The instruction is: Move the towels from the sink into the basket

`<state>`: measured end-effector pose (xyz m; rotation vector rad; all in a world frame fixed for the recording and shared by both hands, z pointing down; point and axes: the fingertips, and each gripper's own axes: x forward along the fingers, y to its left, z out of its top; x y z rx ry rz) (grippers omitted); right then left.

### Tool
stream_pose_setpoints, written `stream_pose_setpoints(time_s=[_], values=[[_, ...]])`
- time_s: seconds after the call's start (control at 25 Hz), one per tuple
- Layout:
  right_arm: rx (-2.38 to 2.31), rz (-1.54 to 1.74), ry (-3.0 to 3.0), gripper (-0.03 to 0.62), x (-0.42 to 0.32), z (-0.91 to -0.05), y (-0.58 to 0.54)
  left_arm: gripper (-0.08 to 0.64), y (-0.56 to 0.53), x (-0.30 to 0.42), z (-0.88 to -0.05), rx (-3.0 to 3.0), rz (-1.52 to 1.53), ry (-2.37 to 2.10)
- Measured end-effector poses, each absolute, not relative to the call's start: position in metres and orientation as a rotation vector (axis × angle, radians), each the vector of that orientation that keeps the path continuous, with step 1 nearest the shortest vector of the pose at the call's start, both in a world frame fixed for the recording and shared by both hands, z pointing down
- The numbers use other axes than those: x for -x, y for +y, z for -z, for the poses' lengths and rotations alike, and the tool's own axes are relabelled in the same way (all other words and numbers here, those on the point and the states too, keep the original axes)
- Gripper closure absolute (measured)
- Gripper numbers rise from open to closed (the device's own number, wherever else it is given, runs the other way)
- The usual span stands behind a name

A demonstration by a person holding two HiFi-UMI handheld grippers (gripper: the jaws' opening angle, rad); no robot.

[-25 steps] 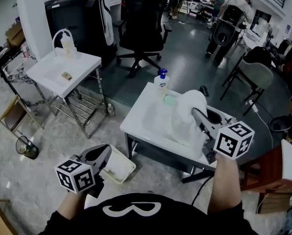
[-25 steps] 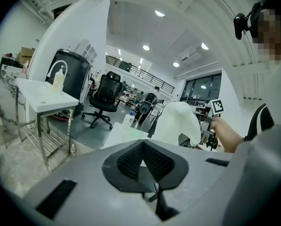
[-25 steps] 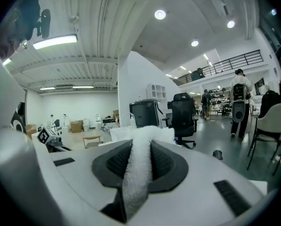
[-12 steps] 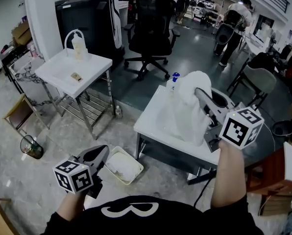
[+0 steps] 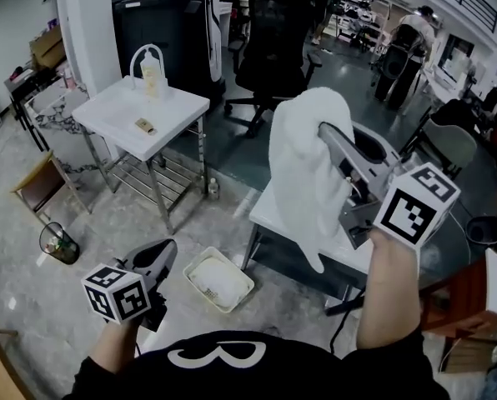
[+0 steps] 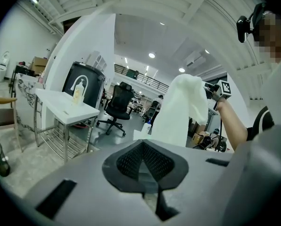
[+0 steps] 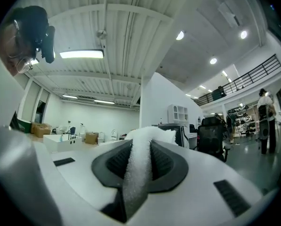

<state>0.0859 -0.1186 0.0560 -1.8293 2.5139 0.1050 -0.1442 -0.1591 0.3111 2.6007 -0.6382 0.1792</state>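
One basket [image 5: 198, 259] on the floor holds something pale. Your right hand-held gripper [image 5: 326, 132] pinches a white towel [image 5: 303, 173] above the surface [image 5: 268, 213]; your left hand-held gripper [image 5: 157, 258] is closed and empty.

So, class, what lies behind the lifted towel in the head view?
Behind the towel, clamped in the right tongs, only the white sink table's near edge shows. The towel covers the basin; whether towels remain there cannot be seen.

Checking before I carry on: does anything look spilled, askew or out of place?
Nothing stands out. The towel hangs clamped in the right tool, spilling nothing, and the basket sits upright on the floor.
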Motion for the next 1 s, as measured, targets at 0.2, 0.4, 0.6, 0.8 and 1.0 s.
stream_pose_setpoints(time_s=[0.2, 0.4, 0.6, 0.8, 1.0], values=[[1.74, -0.094, 2.576, 0.518, -0.041, -0.064, -0.139, 0.555, -0.168, 0.176, -0.316, -2.579, -0.172, -0.689], [1.686, 0.016, 2.63, 0.518, -0.008, -0.096, -0.165, 0.555, -0.175, 0.206, -0.318, -2.553, -0.165, -0.745], [1.682, 0.187, 2.685, 0.518, 0.021, -0.154, -0.19, 0.555, -0.175, 0.229, -0.328, -2.524, -0.17, -0.79], [1.681, 0.39, 2.759, 0.517, 0.043, -0.226, -0.205, 0.555, -0.178, 0.242, -0.346, -2.467, -0.188, -0.809], [1.697, 0.563, 2.831, 0.517, 0.042, -0.306, -0.22, 0.555, -0.187, 0.238, -0.372, -2.408, -0.229, -0.816]])
